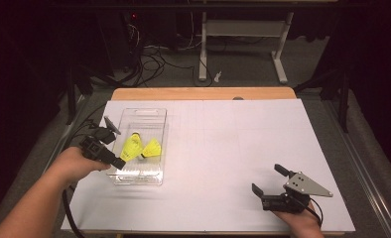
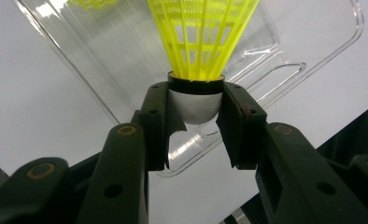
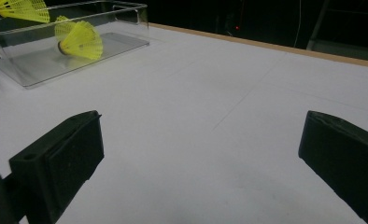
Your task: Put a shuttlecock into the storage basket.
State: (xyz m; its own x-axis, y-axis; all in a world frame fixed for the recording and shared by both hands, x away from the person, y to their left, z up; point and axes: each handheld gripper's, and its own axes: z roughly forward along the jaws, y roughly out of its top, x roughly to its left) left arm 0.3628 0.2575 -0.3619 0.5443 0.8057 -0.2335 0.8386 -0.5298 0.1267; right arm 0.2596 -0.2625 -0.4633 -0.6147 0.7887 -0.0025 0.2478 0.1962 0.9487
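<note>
- I am reading no text, label, brand, number or sign anywhere in these views.
- I am seeing only faint, unlettered grid lines running over the white table sheet (image 1: pixel 243 144).

A lab-like recording space, suggested by a white-covered table (image 1: pixel 243 144) lit amid darkness, tangled cables (image 1: pixel 154 57) on grey floor, a white desk frame (image 1: pixel 243 29) seen behind

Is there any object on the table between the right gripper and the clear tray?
No. In the high view, the stretch from the right gripper to the clear tray is bare white table; the right gripper view shows the same.
</note>
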